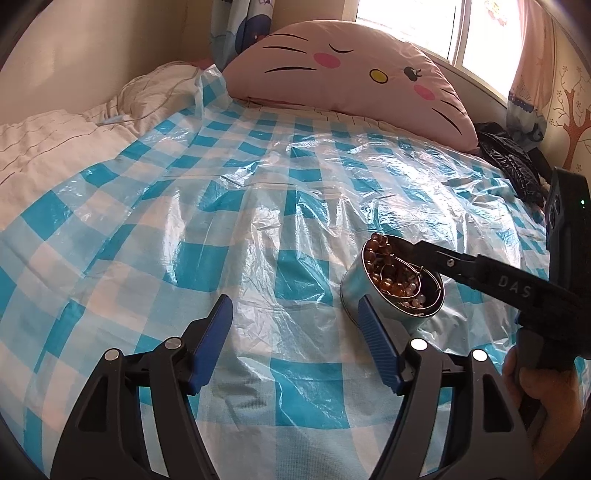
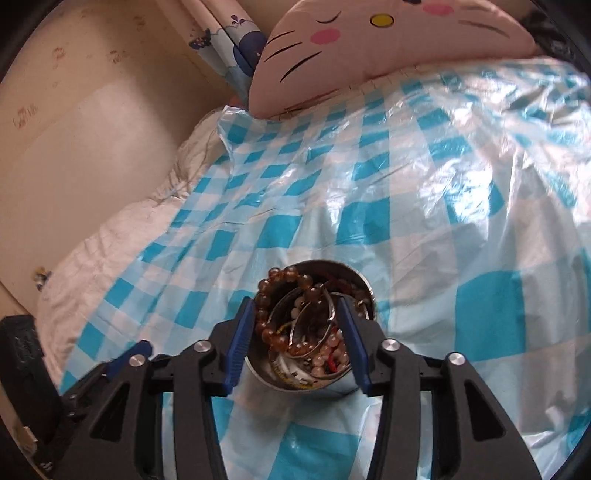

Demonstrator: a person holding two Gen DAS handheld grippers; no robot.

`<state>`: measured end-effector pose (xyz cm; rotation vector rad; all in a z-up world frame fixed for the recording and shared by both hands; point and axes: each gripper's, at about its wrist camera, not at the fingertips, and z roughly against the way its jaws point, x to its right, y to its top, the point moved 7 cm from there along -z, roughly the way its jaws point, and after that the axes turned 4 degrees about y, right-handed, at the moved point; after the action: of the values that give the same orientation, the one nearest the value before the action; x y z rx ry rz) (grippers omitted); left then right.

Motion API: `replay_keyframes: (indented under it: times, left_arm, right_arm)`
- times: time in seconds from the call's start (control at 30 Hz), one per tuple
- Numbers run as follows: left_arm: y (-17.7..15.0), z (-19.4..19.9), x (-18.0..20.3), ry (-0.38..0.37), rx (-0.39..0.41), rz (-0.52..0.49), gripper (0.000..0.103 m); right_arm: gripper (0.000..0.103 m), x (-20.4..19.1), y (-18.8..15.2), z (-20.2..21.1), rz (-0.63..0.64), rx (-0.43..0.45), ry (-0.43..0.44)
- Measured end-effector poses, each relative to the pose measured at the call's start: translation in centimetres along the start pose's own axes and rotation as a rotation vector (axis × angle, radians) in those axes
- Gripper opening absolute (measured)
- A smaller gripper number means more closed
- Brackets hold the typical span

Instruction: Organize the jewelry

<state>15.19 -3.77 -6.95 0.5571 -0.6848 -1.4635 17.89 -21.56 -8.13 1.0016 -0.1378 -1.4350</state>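
Note:
A small round metal tin point(image 1: 373, 306) stands on the blue-and-white checked plastic sheet point(image 1: 221, 206) covering the bed. It is full of amber bead bracelets point(image 1: 391, 273) and thin metal bangles. My left gripper point(image 1: 295, 314) is open and empty just left of the tin; its right finger point(image 1: 376, 339) is beside the tin's wall. My right gripper point(image 2: 295, 314) is open and hovers over the tin point(image 2: 314, 384), its fingers straddling the bead bracelets point(image 2: 280, 314) and bangles point(image 2: 314, 317). The right gripper's arm also shows in the left wrist view point(image 1: 480, 273).
A large pink cat-face pillow point(image 1: 354, 66) lies at the head of the bed. A white quilt point(image 1: 55, 129) is bunched at the left by the wall. A black bag point(image 1: 513, 166) lies at the far right. A window point(image 1: 436, 22) is behind the pillow.

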Motion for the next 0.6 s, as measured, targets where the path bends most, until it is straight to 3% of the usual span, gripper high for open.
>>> replay_keyframes:
  times: [0.1, 0.2, 0.27, 0.4, 0.53, 0.6]
  left_arm:
    - [0.0, 0.0, 0.1, 0.003, -0.001, -0.012, 0.068]
    - [-0.1, -0.1, 0.1, 0.007, -0.002, -0.019, 0.068]
    - [0.0, 0.0, 0.1, 0.01, 0.002, -0.019, 0.068]
    - [0.0, 0.8, 0.0, 0.01, 0.016, -0.021, 0.068]
    - [-0.9, 3.3, 0.0, 0.034, 0.043, -0.071, 0.076]
    - [-1.5, 4.9, -0.1, 0.041, 0.061, -0.088, 0.083]
  right_arm:
    - [0.053, -1.2, -0.4, -2.2, 0.128, -0.052, -0.077]
    - [0.053, -1.1, -1.6, -3.6, 0.266, -0.118, -0.244]
    - [0.054, -1.0, -1.9, -3.0, 0.281, -0.118, -0.265]
    - [0.056, -0.7, -2.0, -0.3, 0.2, -0.045, -0.182]
    - [0.068, -0.5, -1.5, 5.4, 0.084, 0.121, -0.102]
    - [0.074, -0.4, -2.2, 8.5, 0.056, 0.195, -0.105]
